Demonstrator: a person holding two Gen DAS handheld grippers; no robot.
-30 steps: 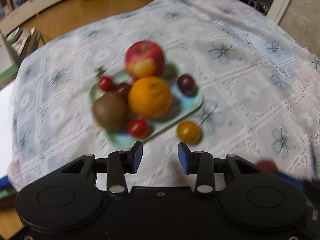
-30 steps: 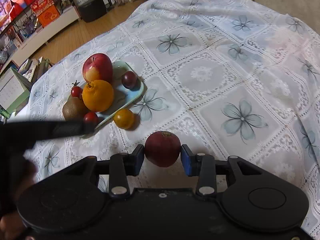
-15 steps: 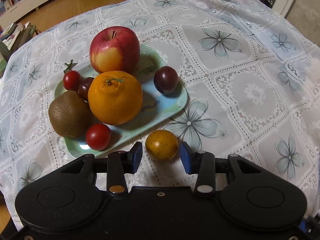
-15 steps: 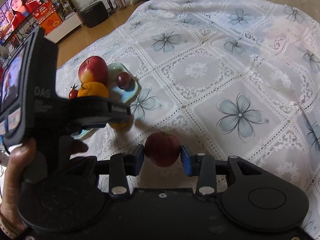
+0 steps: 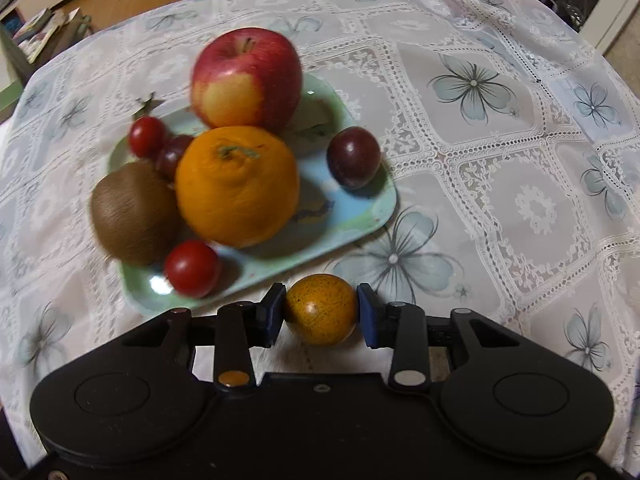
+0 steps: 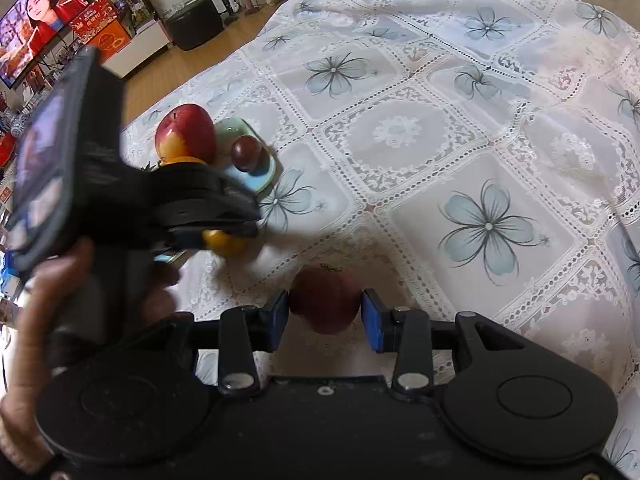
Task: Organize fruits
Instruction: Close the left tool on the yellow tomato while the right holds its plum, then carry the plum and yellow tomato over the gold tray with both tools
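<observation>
Left wrist view: pale green-and-blue rounded rectangular tray (image 5: 372,216) loaded with a big red-yellow apple (image 5: 246,80), a bumpy orange citrus (image 5: 238,186), a fuzzy brown kiwi (image 5: 134,214), two glossy red cherry tomatoes (image 5: 192,268), a dark grape half hidden behind the citrus and a dark purple plum (image 5: 354,157) near the right rim. Just off the tray's near edge, on the white lace tablecloth with blue-grey flowers (image 5: 500,168), a small speckled yellow-orange round fruit (image 5: 322,309) pinched between the blue pads of the left gripper (image 5: 322,314). Wooden floor and books past the table, a bit blurry.

Right wrist view: right gripper (image 6: 324,316) clamped on a dull reddish round fruit (image 6: 324,300), low over the cloth, well apart from the tray. Left gripper's black body and a hand (image 6: 52,308) blocking most of the tray. TV (image 6: 36,52), black stool, shelves in back.
</observation>
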